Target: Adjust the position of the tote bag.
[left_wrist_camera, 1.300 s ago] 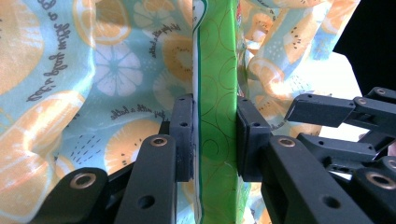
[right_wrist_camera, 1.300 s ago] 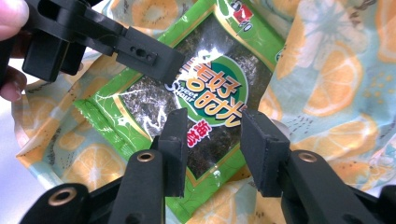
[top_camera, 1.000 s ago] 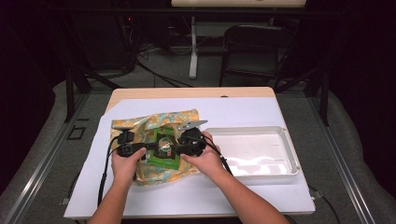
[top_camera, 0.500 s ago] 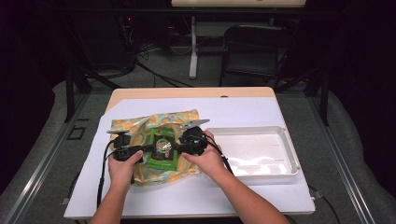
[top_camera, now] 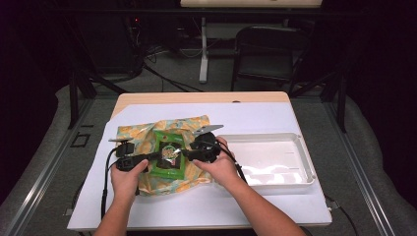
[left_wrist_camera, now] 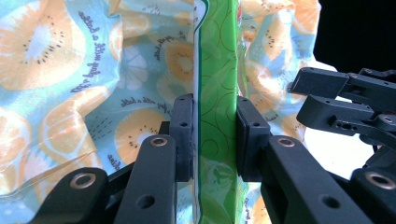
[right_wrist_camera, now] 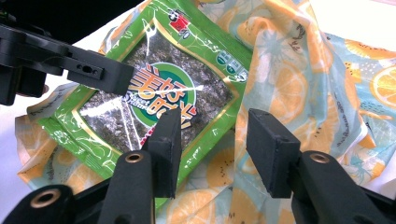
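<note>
Since 1.0 s ago the flat green foil snack packet (top_camera: 168, 155) has lifted and turned face-up over the crumpled fruit-print plastic bag (top_camera: 142, 135). Left gripper (left_wrist_camera: 209, 133) jaws narrow, clamped on packet's left edge. Right gripper (right_wrist_camera: 212, 151) jaws spread wide, gripping nothing, one pad over packet's right edge. White rectangular plastic tray (top_camera: 305, 167) sits right of the bag.

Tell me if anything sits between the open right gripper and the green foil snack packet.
Nothing visible does. The right gripper is open right at the green foil snack packet, whose edge the left gripper clamps above the fruit-print plastic bag.
</note>
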Tool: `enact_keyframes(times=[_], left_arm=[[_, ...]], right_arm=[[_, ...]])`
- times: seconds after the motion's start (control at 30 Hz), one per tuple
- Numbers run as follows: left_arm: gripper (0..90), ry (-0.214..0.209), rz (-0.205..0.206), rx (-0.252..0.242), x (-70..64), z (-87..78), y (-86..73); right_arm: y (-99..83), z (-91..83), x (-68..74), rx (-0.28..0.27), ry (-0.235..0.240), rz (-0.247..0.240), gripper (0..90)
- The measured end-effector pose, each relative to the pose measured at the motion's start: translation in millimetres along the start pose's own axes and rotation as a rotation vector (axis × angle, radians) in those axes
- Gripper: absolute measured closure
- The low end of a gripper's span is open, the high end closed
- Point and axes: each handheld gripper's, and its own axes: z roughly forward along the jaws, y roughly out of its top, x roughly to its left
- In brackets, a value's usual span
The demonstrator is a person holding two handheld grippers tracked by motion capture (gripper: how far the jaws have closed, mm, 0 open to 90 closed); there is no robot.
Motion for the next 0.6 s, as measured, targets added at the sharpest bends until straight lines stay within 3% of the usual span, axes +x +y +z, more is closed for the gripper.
enact_keyframes(times=[0.6], left_arm=[[72.7, -0.002, 0.027, -0.050, -3.4, -20.9, 0.3]], right_arm=[[0.2, -2.5, 2.7, -0.010, 0.022, -0.003, 52.3]])
